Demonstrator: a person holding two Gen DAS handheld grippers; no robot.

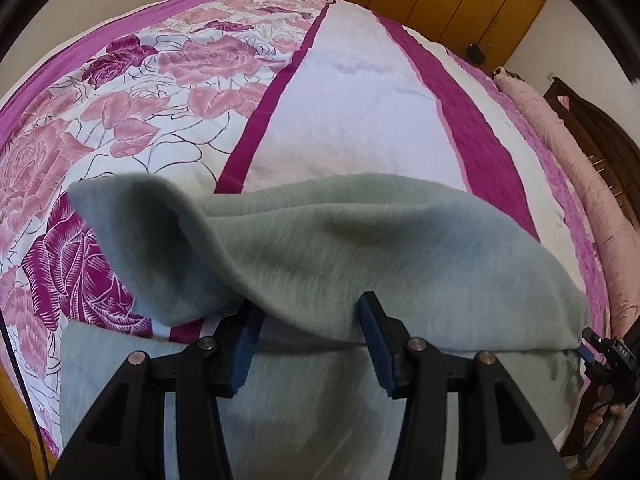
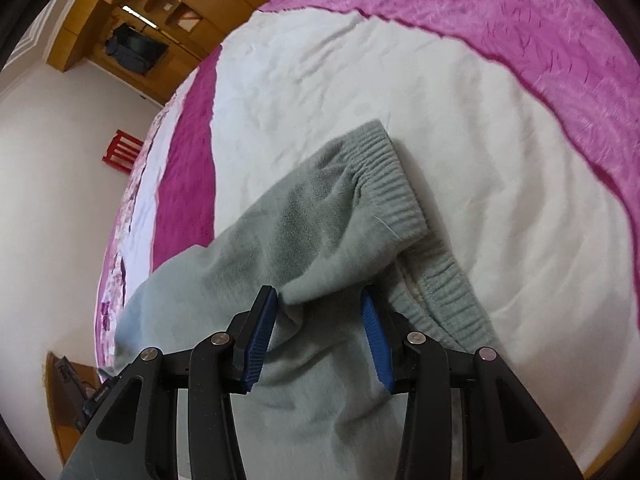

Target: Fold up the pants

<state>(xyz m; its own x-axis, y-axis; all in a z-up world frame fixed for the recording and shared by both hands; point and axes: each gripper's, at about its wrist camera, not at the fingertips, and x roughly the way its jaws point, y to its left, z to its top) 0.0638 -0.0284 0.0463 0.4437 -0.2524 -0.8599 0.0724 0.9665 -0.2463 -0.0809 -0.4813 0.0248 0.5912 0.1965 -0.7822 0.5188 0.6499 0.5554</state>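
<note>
On the left of the bed (image 1: 352, 92), near its front edge, grey pants (image 1: 320, 240) are laid, with one layer lifted and turned over the layer that stays flat on the flowered cover; the left gripper (image 1: 310, 344) is seen with its blue pads (image 1: 246, 352) set rather wide, and the raised fold of cloth passes between them and over their tips; whether the cloth is really pinched cannot be told from this view. Further to the right, the right gripper (image 2: 320, 336) is also held open, its jaws standing apart around a bunched part of the leg; the ribbed cuff (image 2: 394, 188) is lying just beyond it on the white part of the cover, and a second ribbed band (image 2: 444, 300) is seen beside the right pad. The cloth is judged to be soft, fleecy and light, with no stiffness; it will sag and slide between two holds. A hold at the cuffs or on the thick seam edges is judged best, since both layers can be taken there together.
</note>
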